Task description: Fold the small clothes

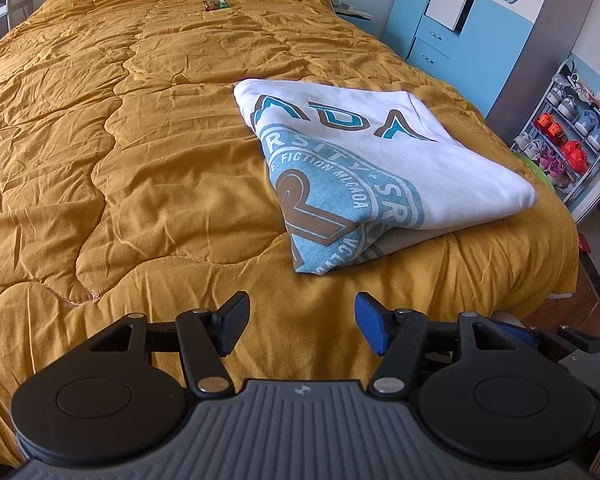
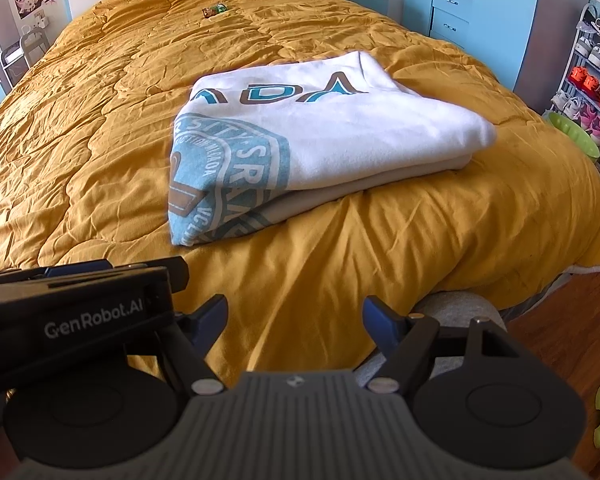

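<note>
As both views look down the bed, findings run:
Bed (image 1: 140,140): covered by a wrinkled mustard quilt.
White shirt (image 1: 440,160): folded, lying flat near the foot-end right corner.
Left gripper (image 1: 300,328): fingers spread, nothing between, short of the shirt.
Right gripper (image 2: 294,330): fingers spread, nothing between.
Small packet (image 1: 216,5): far end.

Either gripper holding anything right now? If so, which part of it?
Nothing is held. The left gripper and right gripper are both open and empty, short of the folded white shirt lying on the yellow quilt.
</note>
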The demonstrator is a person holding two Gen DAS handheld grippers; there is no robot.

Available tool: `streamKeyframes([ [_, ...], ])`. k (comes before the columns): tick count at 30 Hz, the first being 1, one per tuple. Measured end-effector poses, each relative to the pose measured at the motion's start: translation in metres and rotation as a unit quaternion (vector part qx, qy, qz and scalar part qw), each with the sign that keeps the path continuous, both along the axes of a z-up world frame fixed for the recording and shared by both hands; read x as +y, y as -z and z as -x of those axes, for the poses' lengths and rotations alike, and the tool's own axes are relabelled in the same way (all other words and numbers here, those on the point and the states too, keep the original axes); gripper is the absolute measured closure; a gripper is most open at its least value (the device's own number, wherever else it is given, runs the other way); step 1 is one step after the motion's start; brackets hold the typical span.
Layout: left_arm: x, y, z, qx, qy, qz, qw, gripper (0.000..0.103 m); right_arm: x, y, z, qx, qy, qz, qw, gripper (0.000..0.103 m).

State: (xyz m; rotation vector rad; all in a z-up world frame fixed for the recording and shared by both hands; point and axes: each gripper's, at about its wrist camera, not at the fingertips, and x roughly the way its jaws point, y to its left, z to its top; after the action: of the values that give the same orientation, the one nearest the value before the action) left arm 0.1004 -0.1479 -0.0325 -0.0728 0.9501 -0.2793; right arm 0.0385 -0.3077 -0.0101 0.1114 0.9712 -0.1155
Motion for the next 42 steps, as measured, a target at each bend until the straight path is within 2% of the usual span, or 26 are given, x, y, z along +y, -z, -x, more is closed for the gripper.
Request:
streamKeyframes([
  [42,0.0059,0.0029,0.0007,0.007,0.000,0.000,1.0000,0.032,0.0087,0.0073,-0.0014,0.002,-0.003,-0.003,1.000,0.033],
])
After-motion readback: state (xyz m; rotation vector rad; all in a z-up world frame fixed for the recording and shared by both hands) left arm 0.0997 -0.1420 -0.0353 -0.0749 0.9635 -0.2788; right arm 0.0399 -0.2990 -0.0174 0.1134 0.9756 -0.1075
